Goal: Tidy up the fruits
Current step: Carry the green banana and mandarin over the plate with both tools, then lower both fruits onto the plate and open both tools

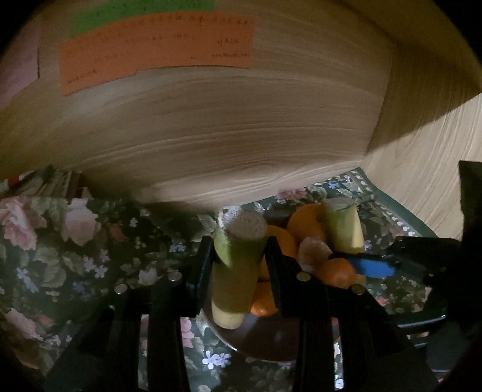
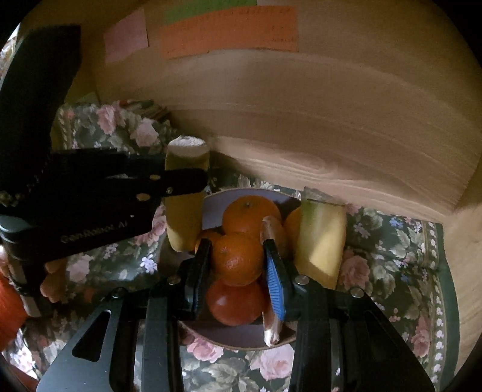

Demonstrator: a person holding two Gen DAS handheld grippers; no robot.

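While you hold the left gripper (image 1: 239, 262) over the near-left rim of the plate (image 2: 211, 200), its fingers are clamped on the flanks of a yellow-green cane piece (image 1: 238, 265). That cylinder stands close to upright, tilted slightly: its long axis runs from the pale lower end just above the plate rim up to a rough cut face that points up and away from you, toward the wooden wall (image 1: 241, 135).

Your right gripper (image 2: 238, 265) is closed on an orange (image 2: 238, 259), black finger on the fruit's left, blue-padded finger (image 2: 274, 280) on its right. The orange sits in the middle of the plate, on the pile (whether it is lifted clear of the fruit beneath, the views do not show). Just nearer than it lies a red fruit (image 2: 235, 303); just farther sits another orange (image 2: 248, 212), stem dimple up. A peeled, segmented citrus (image 1: 313, 251) shows in the left wrist view, beside the blue pad.

At the plate's right edge a second cane piece (image 2: 320, 238) stands leaning, its long axis also near vertical, cut top toward the wall. The plate rests on a floral cloth (image 2: 391, 241). Orange paper (image 2: 229, 31) and a green sheet (image 1: 141, 13) hang on the wall.
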